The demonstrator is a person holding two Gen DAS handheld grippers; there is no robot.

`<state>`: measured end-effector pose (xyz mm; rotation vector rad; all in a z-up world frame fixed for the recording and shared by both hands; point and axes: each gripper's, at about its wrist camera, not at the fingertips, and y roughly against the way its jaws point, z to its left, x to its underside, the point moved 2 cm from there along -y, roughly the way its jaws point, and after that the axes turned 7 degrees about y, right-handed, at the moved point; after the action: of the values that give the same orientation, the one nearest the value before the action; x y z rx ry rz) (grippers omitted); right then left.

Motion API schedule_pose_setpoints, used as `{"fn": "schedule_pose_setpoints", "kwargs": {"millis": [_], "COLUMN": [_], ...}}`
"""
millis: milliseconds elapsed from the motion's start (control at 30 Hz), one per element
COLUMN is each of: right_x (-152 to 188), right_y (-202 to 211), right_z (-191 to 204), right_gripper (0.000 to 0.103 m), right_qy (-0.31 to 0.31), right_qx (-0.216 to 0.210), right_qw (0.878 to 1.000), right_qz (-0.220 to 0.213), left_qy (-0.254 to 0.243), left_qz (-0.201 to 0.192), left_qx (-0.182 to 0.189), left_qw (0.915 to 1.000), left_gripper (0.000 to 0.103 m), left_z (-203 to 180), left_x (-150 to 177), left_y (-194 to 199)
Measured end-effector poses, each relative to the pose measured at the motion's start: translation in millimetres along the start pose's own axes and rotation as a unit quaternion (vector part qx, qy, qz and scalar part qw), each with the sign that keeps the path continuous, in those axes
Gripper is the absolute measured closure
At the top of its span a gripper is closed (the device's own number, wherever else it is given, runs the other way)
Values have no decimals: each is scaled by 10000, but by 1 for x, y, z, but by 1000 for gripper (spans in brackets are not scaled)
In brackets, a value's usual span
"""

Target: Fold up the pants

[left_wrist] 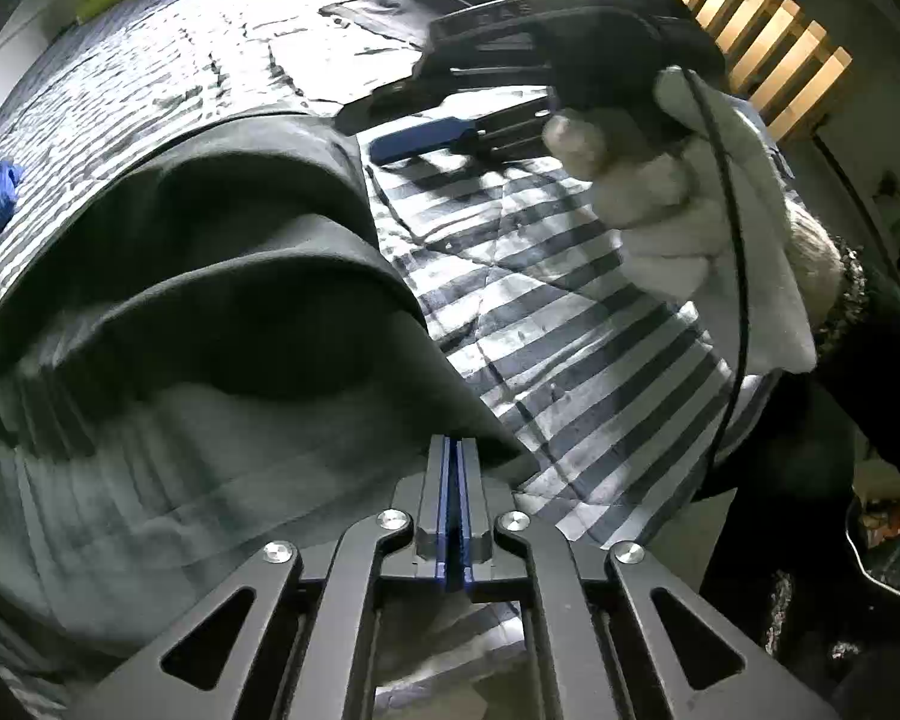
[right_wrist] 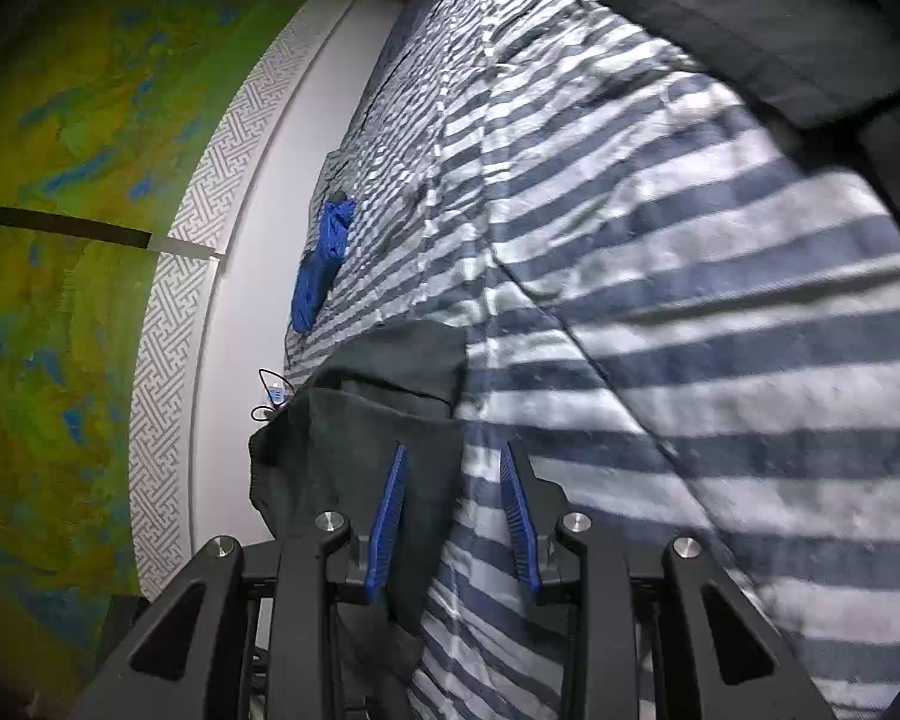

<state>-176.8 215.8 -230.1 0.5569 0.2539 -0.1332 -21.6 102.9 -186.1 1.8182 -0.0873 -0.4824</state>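
Observation:
Dark grey-green pants [left_wrist: 210, 312] lie bunched in loose folds on a blue-and-white striped bedspread [left_wrist: 546, 312]. My left gripper [left_wrist: 455, 456] is shut, its blue pads pressed together on the pants' near right corner. In the left wrist view, a white-gloved hand [left_wrist: 678, 192] holds my right gripper [left_wrist: 369, 132] low over the bed beyond the pants. In its own view my right gripper [right_wrist: 456, 510] stands open. One end of the pants [right_wrist: 378, 420] lies under its left pad, and the cloth's edge runs between the fingers, which do not press it.
A blue bundle [right_wrist: 324, 258] lies on the bedspread [right_wrist: 690, 360] near the wall side. More dark clothing [left_wrist: 426, 0] sits at the bed's far end. Wooden slats [left_wrist: 750, 18] stand beyond it. A small cable plug [right_wrist: 273, 396] hangs by the white wall.

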Motion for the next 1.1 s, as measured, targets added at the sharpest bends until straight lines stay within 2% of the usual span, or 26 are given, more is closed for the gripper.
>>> {"fn": "schedule_pose_setpoints", "kwargs": {"millis": [100, 133, 167, 333, 400, 433, 500, 567, 600, 633, 733, 800, 867, 900, 1000, 1067, 1100], "right_x": [-6, -7, -9, -19, -28, -31, -34, -33, -32, -31, -28, -28, -28, -28, -30, -36, -40], "right_y": [-10, -13, -17, -8, -2, -1, -2, -6, -9, -10, -12, -11, -9, -9, -5, 1, 3], "right_z": [5, 7, 11, 43, 61, 67, 79, 85, 84, 83, 71, 62, 56, 54, 57, 67, 72], "right_gripper": [75, 92, 99, 101, 101, 101, 101, 101, 101, 101, 101, 101, 101, 101, 101, 101, 101], "right_qy": [7, 33, 85, 673, 909, 976, 1154, 1286, 1269, 1232, 1057, 928, 825, 809, 908, 1103, 1203], "right_qx": [-56, -55, 14, 449, 498, 489, 589, 732, 752, 757, 742, 740, 735, 767, 905, 934, 930], "right_qw": [10000, 10000, 10000, 9965, 9942, 9937, 9914, 9889, 9891, 9895, 9916, 9929, 9939, 9938, 9917, 9895, 9883], "right_qz": [-12, -3, -14, -217, -281, -271, -202, -107, -54, -22, 30, 34, 37, 47, 13, -87, -145], "left_qy": [76, 103, 112, 136, 144, 105, 61, -4, -32, -73, -173, -271, -261, -172, 72, 35, -7], "left_qz": [-34, -48, -41, 90, 146, 107, -156, -354, -470, -530, -385, -357, -195, -140, -221, -266, -266], "left_qx": [89, 105, 139, 173, 206, 311, 268, 150, 69, -5, -66, -234, -295, -222, 136, 417, 417], "left_qw": [9999, 9999, 9998, 9997, 9996, 9994, 9995, 9993, 9989, 9986, 9991, 9987, 9990, 9995, 9996, 9988, 9988], "left_gripper": [103, 103, 103, 103, 103, 103, 101, 72, 44, 34, 34, 36, 83, 98, 99, 99, 99], "left_z": [2, 4, 4, 8, 10, 7, -1, -7, -10, -12, -15, -14, -7, -3, 10, 13, 14], "left_x": [-1, 0, -1, 12, 17, 18, 18, 12, 10, 6, 0, -5, -6, -7, -7, -2, 1], "left_y": [4, 6, 6, 5, 5, 10, 23, 28, 29, 25, 8, -7, -21, -23, -7, 12, 21]}}
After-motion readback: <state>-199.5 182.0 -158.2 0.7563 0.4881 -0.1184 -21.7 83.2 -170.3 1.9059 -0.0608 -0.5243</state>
